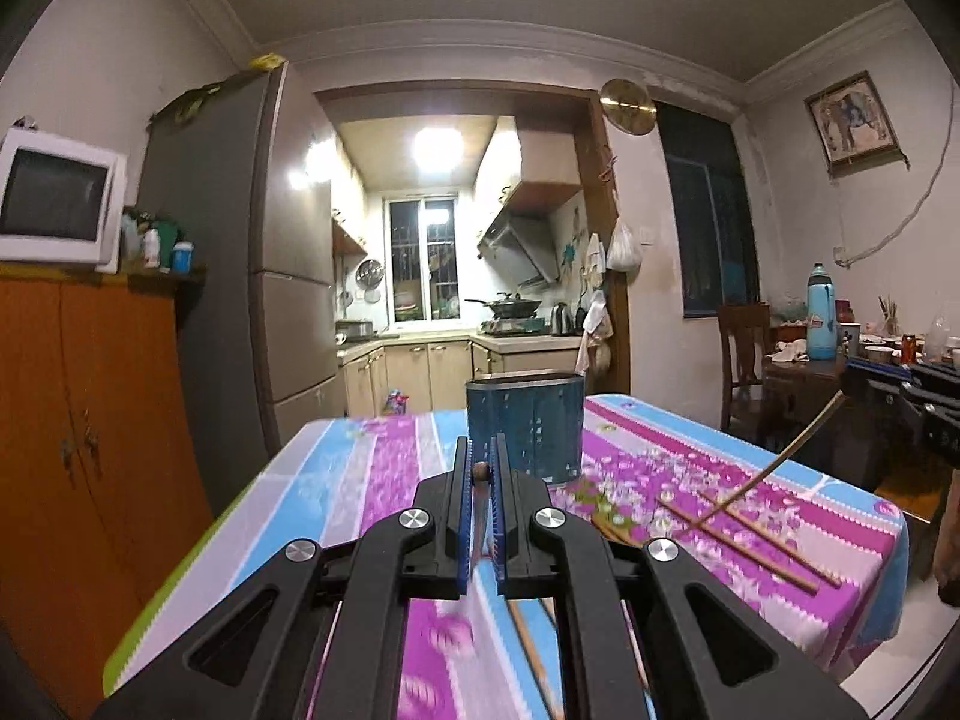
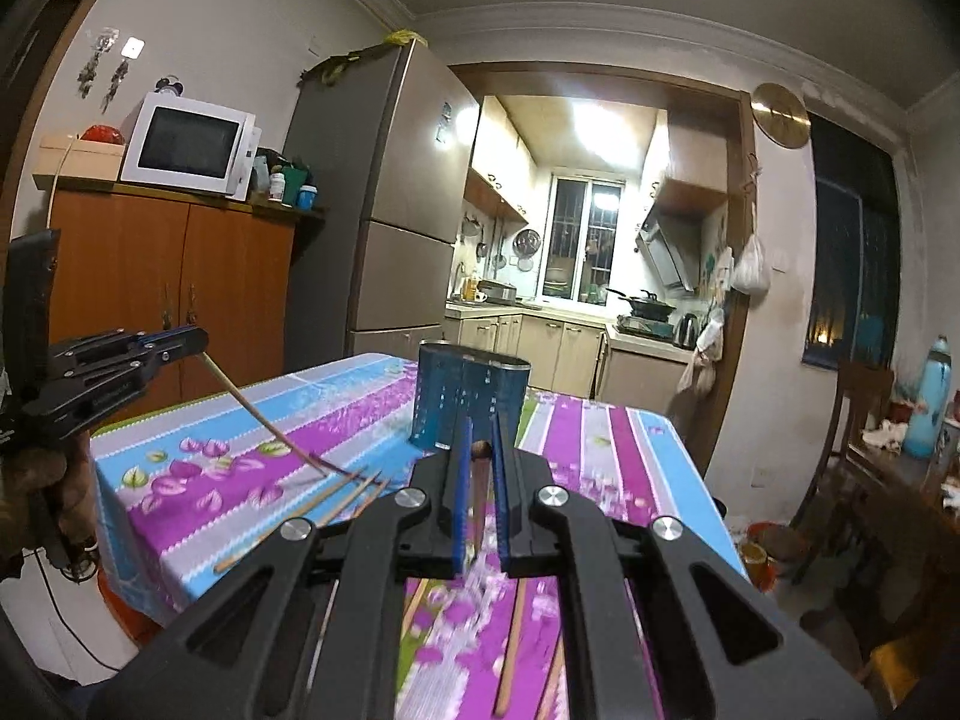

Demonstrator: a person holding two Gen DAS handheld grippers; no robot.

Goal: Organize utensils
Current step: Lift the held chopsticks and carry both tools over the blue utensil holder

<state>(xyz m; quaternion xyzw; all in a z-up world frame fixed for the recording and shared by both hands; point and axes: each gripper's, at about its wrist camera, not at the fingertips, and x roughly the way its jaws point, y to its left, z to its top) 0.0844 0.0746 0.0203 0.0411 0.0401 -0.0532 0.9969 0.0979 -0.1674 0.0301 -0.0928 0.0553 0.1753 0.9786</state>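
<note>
A blue utensil holder (image 1: 524,429) stands on the table with the flowered striped cloth (image 1: 372,468); it also shows in the right wrist view (image 2: 468,402). My left gripper (image 1: 480,462) is shut on a chopstick (image 1: 482,498) with a brown tip, just short of the holder. My right gripper (image 2: 480,444) is shut on another chopstick (image 2: 480,498). In each view the other gripper appears at the edge, holding its chopstick slanted down to the cloth (image 1: 774,462) (image 2: 264,420). Loose chopsticks (image 1: 750,540) lie on the cloth, also in the right wrist view (image 2: 312,516).
An orange cabinet (image 1: 78,420) with a microwave (image 1: 57,204) stands at left, beside a fridge (image 1: 240,252). A kitchen opens behind the table. A chair (image 1: 744,354) and a cluttered dark table with a blue bottle (image 1: 821,312) stand at right.
</note>
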